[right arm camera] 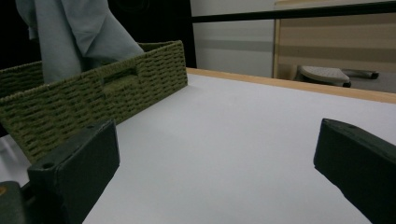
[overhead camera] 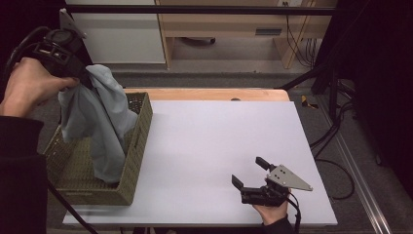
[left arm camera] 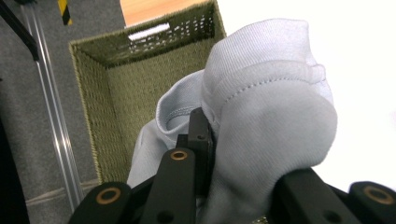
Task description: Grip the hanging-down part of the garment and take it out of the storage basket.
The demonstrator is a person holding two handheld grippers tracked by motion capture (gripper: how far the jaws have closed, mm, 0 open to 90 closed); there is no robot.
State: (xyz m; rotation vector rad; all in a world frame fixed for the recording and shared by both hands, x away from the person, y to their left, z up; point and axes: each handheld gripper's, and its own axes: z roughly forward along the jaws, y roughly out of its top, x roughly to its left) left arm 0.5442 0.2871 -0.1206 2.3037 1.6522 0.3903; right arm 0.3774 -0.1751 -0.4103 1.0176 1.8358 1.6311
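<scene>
My left tongs (overhead camera: 83, 78) are clamped on a pale blue-grey cloth (overhead camera: 100, 122), pinching it near its top. I hold it up above the woven olive-green basket (overhead camera: 139, 131) that stands at the left edge of the white surface (overhead camera: 214, 146). The cloth hangs down in long folds from the grip, and its lower end reaches down inside the basket, near the basket's right wall. In the left gripper view the fabric (left arm camera: 266, 116) bunches thickly between my two black jaws and bulges over them, with a stitched seam running across the bulge; behind it I see the basket's inner walls (left arm camera: 121, 102) and a slot handle in its far end.

My right tongs (overhead camera: 253, 173) are near the front right of the surface, well apart from the basket, with the jaws standing wide apart and nothing between them. My right hand (overhead camera: 272, 212) grips them from below, and the grey three-cornered plate (overhead camera: 290, 178) sits on top. In the right gripper view the two jaws frame a bare stretch of white surface (right arm camera: 224, 154); farther off on the left stands the basket (right arm camera: 93, 102), side handle facing me, with the cloth (right arm camera: 70, 32) hanging into it from above. A wooden edge (overhead camera: 209, 94) runs along the far side of the surface.
</scene>
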